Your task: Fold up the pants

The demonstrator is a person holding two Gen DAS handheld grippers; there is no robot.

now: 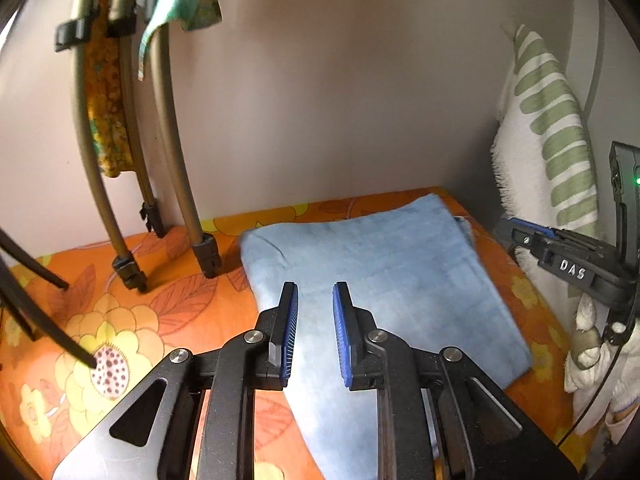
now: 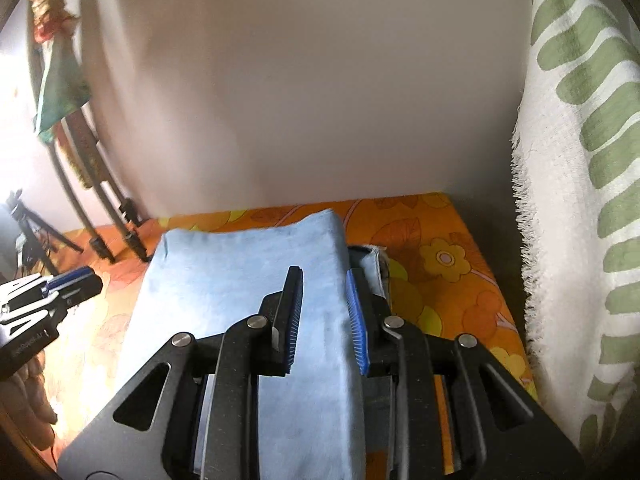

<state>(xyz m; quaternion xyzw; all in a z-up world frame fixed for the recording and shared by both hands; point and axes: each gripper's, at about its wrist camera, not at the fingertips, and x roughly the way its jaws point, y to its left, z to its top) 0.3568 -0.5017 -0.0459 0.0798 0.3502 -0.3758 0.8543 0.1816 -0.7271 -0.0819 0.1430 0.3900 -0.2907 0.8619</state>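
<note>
- I see the folded light-blue cotton pants (image 1: 384,280) lying flat on the orange flower-print bedsheet (image 1: 120,320), right under and ahead of both tongs.
- My left tongs (image 1: 315,334) stand slightly spread above the cloth, pinching nothing.
- My right tongs (image 2: 325,316) are likewise parted, empty, straddling the pants' right edge.
- A white towel with green stripes (image 2: 580,200) hangs right of them.

Plain pale wall (image 1: 320,100) behind an orange floral sheet (image 1: 132,320); bright light from left
</note>
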